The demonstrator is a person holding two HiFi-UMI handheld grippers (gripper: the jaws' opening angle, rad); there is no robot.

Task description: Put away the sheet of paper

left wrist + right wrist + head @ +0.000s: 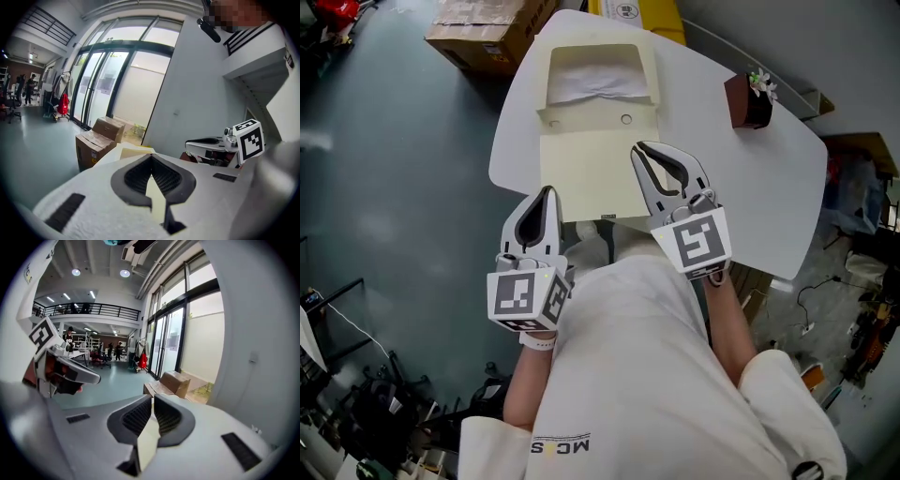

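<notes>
Two grippers, left gripper [547, 192] & right gripper [638, 148] – fingers closed, empty; sheet [598, 84] looks tucked in folder [591, 173] on surface [759, 178] – flap prob. yet to close

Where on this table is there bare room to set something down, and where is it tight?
The widest bare patch of table lies right of the open folder, below the small plant pot. A narrower strip runs left of the folder. The near edge is crowded, with the left tongs and right tongs at the folder's sides.
</notes>
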